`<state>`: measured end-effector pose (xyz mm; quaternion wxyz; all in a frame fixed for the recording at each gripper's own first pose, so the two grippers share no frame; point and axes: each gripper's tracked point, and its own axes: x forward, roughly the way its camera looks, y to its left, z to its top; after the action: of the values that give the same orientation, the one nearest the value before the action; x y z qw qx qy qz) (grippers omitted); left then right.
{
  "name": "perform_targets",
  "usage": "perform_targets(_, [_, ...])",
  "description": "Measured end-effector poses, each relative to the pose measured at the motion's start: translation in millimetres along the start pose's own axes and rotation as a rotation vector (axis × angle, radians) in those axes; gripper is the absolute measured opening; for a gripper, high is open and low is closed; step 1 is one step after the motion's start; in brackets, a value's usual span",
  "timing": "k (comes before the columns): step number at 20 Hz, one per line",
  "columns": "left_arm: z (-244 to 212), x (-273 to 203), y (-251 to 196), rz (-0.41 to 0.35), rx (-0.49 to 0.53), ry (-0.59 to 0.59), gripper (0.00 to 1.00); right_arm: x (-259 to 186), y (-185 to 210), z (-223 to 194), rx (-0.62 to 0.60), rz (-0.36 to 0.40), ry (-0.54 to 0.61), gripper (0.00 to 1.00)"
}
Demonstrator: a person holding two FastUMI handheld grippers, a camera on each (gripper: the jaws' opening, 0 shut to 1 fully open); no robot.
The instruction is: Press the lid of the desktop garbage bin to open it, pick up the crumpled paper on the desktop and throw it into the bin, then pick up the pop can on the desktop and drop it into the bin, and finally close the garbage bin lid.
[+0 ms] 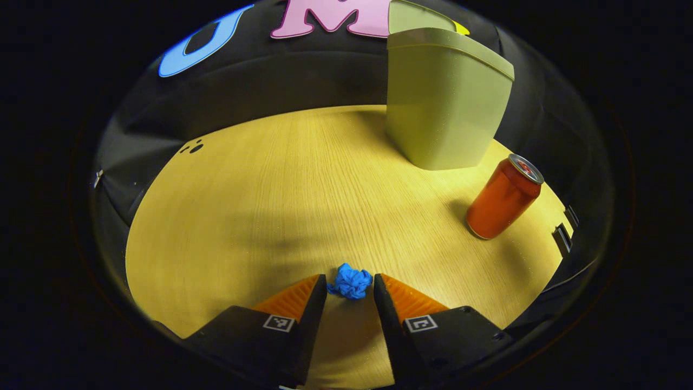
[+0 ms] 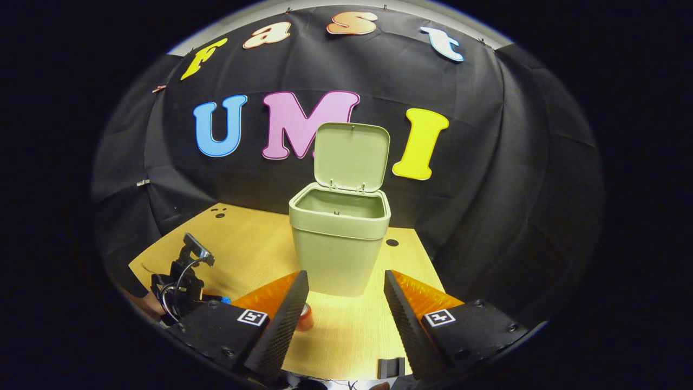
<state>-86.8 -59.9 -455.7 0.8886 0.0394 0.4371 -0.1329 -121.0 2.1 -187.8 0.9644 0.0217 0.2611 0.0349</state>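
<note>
A wooden desk (image 1: 243,206) in a booth carries a green desktop garbage bin (image 1: 444,103), a blue crumpled paper (image 1: 351,281) and an orange pop can (image 1: 503,197).

In the left gripper view, the left hand-held gripper (image 1: 350,287) is low over the desk with its jaws spread apart. The crumpled paper lies straight ahead, right at the fingertips and between them, resting on the desk. Neither finger appears to press on it yet. The paper is a small rounded wad with no clear long axis, so closing from either side should suit it. The left hand-held gripper is plainly the nearer one to the paper.

In the same view the pop can stands upright on the desk, ahead and to the right, near the bin's base but apart from it.

In the right gripper view, the right hand-held gripper (image 2: 346,292) is held back from the bin, jaws parted and empty. The bin stands straight ahead with its lid (image 2: 352,154) raised upright at the back. As much of the bin's inside as can be seen looks empty.
</note>
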Motion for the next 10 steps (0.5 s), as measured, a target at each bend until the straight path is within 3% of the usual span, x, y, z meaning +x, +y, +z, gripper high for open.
perform_targets(5, [1,1,0,-0.001,-0.003,0.016,0.41,1,1,-2,0.004,0.001,0.004,0.89])
perform_targets(9, [10,-3,2,-0.006,0.014,-0.007,0.41,7,6,-2,0.008,0.014,0.006,0.89])
perform_targets(10, [16,-8,3,-0.01,0.017,-0.02,0.37,9,9,-3,0.008,0.021,0.006,0.89])
